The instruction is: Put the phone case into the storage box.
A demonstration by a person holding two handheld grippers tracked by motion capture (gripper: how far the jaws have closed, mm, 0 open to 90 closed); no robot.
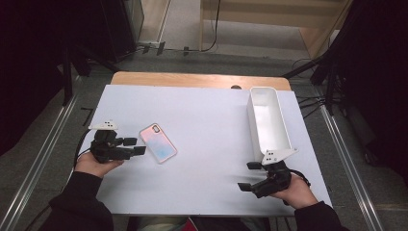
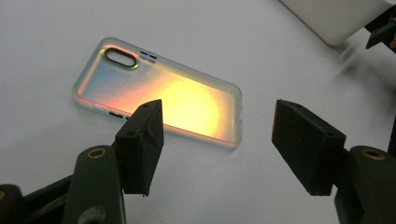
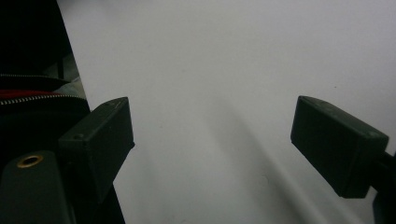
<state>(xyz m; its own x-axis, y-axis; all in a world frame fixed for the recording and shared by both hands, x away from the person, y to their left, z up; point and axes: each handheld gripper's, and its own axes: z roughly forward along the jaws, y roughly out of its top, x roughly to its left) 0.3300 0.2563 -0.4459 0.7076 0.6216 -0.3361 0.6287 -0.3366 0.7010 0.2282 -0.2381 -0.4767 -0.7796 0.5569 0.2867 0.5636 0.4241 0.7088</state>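
An iridescent pink-blue phone case (image 1: 158,143) lies flat on the white table (image 1: 202,125), left of centre, camera cutout toward the far side. In the left gripper view the phone case (image 2: 163,93) glows orange just beyond the jaws. My left gripper (image 1: 134,146) hovers open just left of the case, with nothing between its jaws (image 2: 217,140). My right gripper (image 1: 248,175) is open near the table's front right, pointing left over bare table (image 3: 212,135). A long white bin (image 1: 268,120) stands empty at the right, just beyond the right gripper.
A bare wooden strip (image 1: 202,80) runs along the table's far edge. Metal rails (image 1: 43,154) flank the table on the floor, and dark stands (image 1: 332,72) and cables sit at the far corners. A corner of the white bin (image 2: 336,18) appears in the left gripper view.
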